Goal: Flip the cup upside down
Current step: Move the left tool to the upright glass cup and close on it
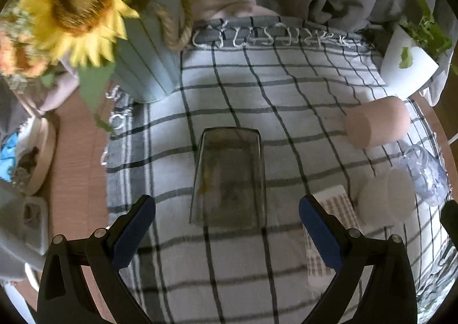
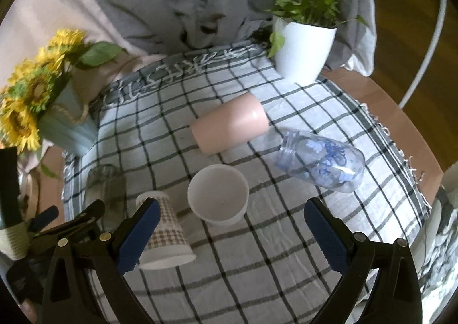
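A smoky grey glass cup [image 1: 229, 178] stands upside down on the checked cloth, just ahead of my open, empty left gripper [image 1: 227, 223]; it also shows at the left of the right wrist view [image 2: 106, 189]. My right gripper [image 2: 229, 226] is open and empty, with an upright white paper cup [image 2: 219, 195] just beyond its fingertips. A checked paper cup [image 2: 166, 235] stands upside down by the right gripper's left finger. A pink cup [image 2: 230, 123] and a clear printed bottle [image 2: 320, 160] lie on their sides farther back.
A sunflower pot [image 1: 143, 66] stands at the back left and a white plant pot [image 2: 303, 46] at the back right. The checked cloth [image 2: 257, 266] covers a round wooden table [image 2: 400, 123]. Grey fabric hangs behind. A wooden bowl [image 1: 43, 158] sits at the left.
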Tool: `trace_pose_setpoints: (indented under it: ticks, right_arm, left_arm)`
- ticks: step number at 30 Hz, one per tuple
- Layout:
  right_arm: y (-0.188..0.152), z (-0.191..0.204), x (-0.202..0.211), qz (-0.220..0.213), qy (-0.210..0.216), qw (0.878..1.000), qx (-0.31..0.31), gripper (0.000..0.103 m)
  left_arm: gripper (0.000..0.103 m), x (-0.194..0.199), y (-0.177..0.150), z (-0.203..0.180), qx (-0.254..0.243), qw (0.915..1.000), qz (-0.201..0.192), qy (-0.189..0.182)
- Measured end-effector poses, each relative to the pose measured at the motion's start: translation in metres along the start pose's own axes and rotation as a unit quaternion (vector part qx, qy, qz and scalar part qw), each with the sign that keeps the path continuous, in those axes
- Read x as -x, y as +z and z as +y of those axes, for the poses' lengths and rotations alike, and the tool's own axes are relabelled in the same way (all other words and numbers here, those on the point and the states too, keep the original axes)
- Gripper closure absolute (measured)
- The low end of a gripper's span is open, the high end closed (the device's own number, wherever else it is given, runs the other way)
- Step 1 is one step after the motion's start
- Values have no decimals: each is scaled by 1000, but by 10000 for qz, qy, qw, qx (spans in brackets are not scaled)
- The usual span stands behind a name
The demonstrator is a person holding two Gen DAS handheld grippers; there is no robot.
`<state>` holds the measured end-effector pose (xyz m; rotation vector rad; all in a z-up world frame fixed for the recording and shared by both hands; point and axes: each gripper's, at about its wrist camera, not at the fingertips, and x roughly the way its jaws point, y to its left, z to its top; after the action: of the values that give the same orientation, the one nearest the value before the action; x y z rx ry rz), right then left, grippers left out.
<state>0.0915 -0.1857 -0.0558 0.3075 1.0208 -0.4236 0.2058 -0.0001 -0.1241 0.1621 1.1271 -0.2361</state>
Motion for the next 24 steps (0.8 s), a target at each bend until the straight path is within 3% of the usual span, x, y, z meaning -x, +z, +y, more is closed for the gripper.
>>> trace_pose_setpoints:
  ticks: [13, 19, 24]
  right_arm:
    - [5, 9, -5, -99, -156, 9998, -123, 1]
    - [6, 9, -8, -78, -162, 9997, -147, 1]
    - [4, 9, -13, -25, -179, 9997, -173, 1]
  left_arm:
    - [11, -51, 8, -7, -195, 9994, 284, 51]
    - [28, -64, 5, -3, -135, 9987, 482, 50]
    - [35, -71, 2, -3, -51, 9989, 453, -67]
